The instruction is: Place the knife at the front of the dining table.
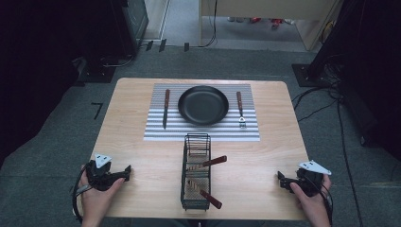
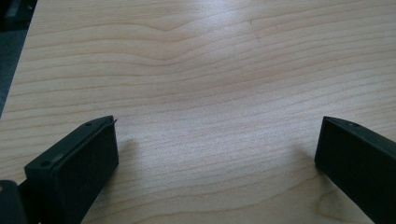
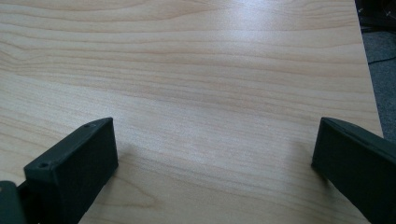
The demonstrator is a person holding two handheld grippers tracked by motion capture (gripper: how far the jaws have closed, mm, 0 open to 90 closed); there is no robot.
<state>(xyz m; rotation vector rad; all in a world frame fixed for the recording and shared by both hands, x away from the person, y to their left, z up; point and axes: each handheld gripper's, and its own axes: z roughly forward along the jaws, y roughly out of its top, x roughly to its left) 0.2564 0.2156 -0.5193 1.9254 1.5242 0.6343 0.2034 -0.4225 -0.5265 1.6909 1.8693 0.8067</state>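
Jaws gape empty on both grippers; wire basket (image 1: 196,172) mesh obscures two wooden-handled utensils' ends.

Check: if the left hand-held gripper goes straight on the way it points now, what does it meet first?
Probably the wire caddy. The left hand-held gripper points right across bare table toward it; depth is unclear, so treat it as a likely hit.

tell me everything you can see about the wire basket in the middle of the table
The wire basket is a narrow black mesh caddy, long and upright, standing on the wooden table just in front of the striped placemat. It seems split into compartments. Two brown-handled utensils lean out over its right side. Neither claw touches it.
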